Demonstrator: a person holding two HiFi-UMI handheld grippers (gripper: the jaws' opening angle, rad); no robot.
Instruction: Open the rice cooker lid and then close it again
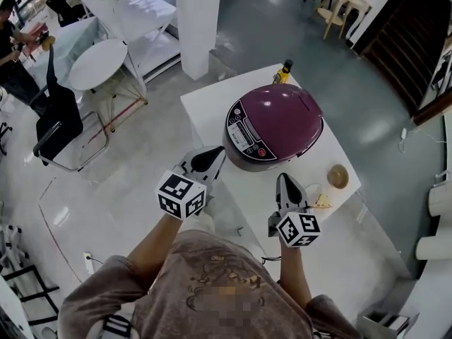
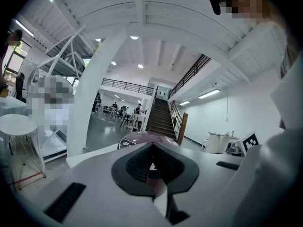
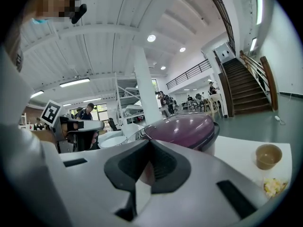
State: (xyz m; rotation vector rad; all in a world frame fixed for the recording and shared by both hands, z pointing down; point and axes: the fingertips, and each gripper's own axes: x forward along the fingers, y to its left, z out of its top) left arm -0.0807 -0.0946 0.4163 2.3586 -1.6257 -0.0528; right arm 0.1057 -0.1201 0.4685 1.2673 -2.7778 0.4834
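Note:
A purple rice cooker [image 1: 275, 122] with its lid down stands on the white table [image 1: 205, 108], its control panel [image 1: 244, 134] turned toward me. My left gripper [image 1: 215, 155] hovers just off the cooker's near left side, jaws together and empty. On the near right, my right gripper [image 1: 286, 180] is held over the table, also shut with nothing in it. The left gripper view looks over the shut left gripper [image 2: 152, 148] at the cooker's dome [image 2: 144, 137]. In the right gripper view the cooker [image 3: 182, 129] lies just beyond the shut right gripper [image 3: 150, 143].
A yellow-capped bottle [image 1: 283, 71] stands at the table's far edge. A small brown bowl [image 1: 337, 176] and a crumpled yellowish scrap [image 1: 323, 201] lie at the table's right. Off to the left are a white pillar [image 1: 198, 20], a round white table [image 1: 97, 63] and a black chair [image 1: 60, 119].

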